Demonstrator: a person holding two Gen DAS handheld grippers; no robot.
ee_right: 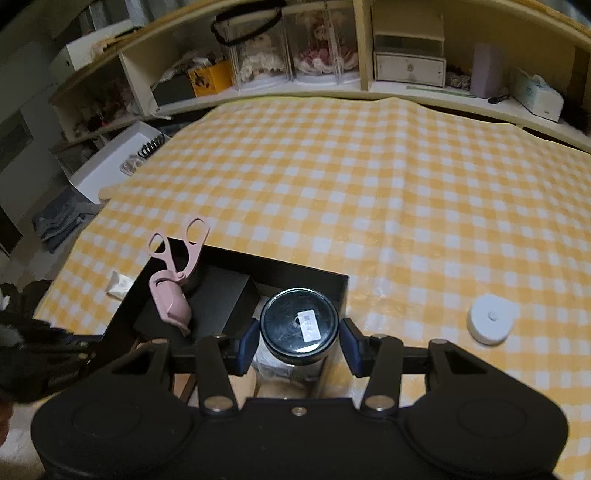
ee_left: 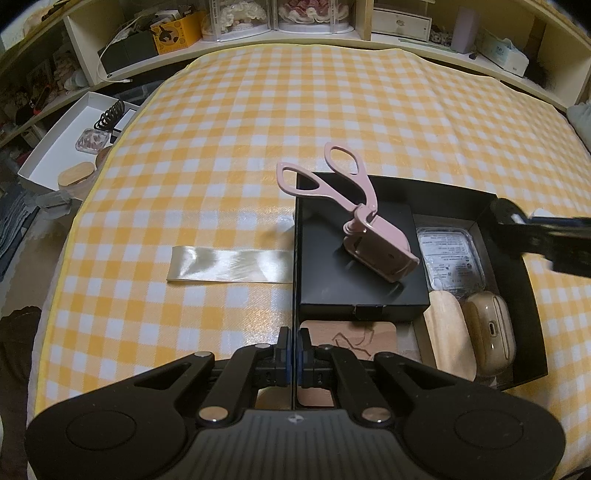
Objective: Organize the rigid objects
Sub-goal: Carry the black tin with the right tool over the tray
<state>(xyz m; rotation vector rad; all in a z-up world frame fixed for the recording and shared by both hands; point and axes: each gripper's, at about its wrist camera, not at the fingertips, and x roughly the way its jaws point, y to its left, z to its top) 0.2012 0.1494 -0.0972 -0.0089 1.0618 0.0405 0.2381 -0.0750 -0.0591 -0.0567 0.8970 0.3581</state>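
Observation:
An open black box sits on the yellow checked cloth. My left gripper is shut on its thin left wall. Inside the box, a pink eyelash curler leans on a smaller black box. A clear plastic packet, a wooden oval piece, an earbud case and a wooden coaster also lie inside. My right gripper is shut on a round black tin with a white label, held over the box above the packet.
A cream satin ribbon lies on the cloth left of the box. A white round object rests on the cloth to the right. A white tray with small items sits off the left edge. Cluttered shelves line the back.

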